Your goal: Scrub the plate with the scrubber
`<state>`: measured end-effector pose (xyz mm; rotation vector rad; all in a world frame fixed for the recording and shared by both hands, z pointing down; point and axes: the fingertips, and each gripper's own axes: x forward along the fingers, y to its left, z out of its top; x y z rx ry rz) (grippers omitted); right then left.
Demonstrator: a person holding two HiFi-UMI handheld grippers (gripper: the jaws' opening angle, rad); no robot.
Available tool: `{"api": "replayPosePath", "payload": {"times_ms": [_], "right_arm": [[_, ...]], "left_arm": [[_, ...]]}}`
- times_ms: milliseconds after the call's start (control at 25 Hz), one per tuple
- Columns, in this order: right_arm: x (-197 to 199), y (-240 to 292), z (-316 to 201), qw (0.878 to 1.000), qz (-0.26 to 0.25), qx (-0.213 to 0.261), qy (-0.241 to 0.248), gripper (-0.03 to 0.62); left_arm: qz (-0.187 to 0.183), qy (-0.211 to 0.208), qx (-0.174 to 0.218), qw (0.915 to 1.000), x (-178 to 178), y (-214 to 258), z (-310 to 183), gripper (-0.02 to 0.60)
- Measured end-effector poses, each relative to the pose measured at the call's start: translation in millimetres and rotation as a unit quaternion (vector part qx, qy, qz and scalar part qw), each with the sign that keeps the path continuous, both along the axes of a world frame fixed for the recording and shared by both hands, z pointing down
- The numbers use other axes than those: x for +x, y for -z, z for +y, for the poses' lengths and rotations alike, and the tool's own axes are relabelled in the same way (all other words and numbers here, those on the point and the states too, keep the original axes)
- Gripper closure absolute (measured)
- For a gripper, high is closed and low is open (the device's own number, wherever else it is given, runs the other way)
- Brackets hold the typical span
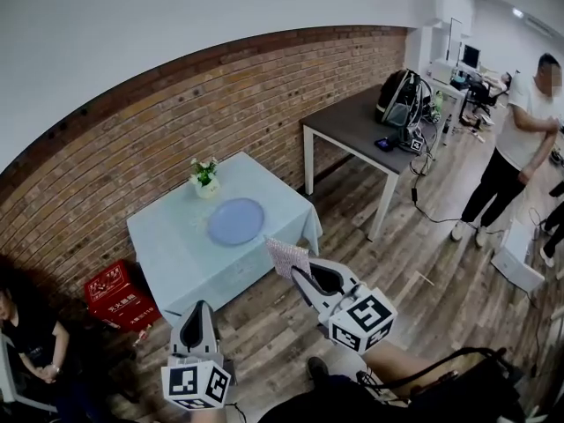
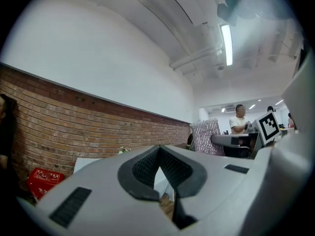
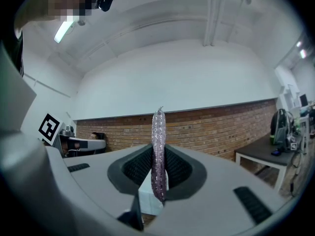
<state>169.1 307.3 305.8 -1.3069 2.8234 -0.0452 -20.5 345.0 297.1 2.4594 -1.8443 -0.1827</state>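
A round blue plate (image 1: 236,221) lies on the small table with the pale blue cloth (image 1: 167,245), ahead of both grippers. My right gripper (image 1: 300,275) is held in the air short of the table's near corner, shut on a thin sparkly pink scrubber (image 1: 287,256). In the right gripper view the scrubber (image 3: 158,151) stands edge-on between the pads of the right gripper (image 3: 157,183). My left gripper (image 1: 196,310) hangs lower and to the left, shut and empty. The left gripper (image 2: 160,167) shows closed pads, with the scrubber (image 2: 205,136) off to its right.
A small pot of white flowers (image 1: 205,177) stands at the table's far edge by the brick wall (image 1: 132,148). A red crate (image 1: 120,294) sits on the floor at left. A grey desk (image 1: 352,122) with a backpack (image 1: 398,97) is beyond. One person stands at right (image 1: 515,152), another sits at left (image 1: 31,337).
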Motion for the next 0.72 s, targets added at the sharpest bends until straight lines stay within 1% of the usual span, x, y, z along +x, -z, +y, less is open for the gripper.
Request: {"api": "replayPosePath", "payload": {"times_ms": [120,440,720], "right_arm": [[4.7,-1.1,-26.6,1.000,0.000,-0.003,0.009,0.522],[33.0,-5.2,-92.6,1.000,-0.007,-0.010,0.026,0.522],[49.9,-8.7,-129.9,0.999,-0.018,-0.015,0.037,0.522]], "left_arm": [[-0.005,0.001,0.004,1.0000,10.4,4.3,-26.6,0.572],[-0.002,0.025,0.000,0.9997,29.5,7.8,-91.2,0.572],[-0.004,0.038,-0.007,0.9992,43.0,6.8,-124.7,0.572]]}}
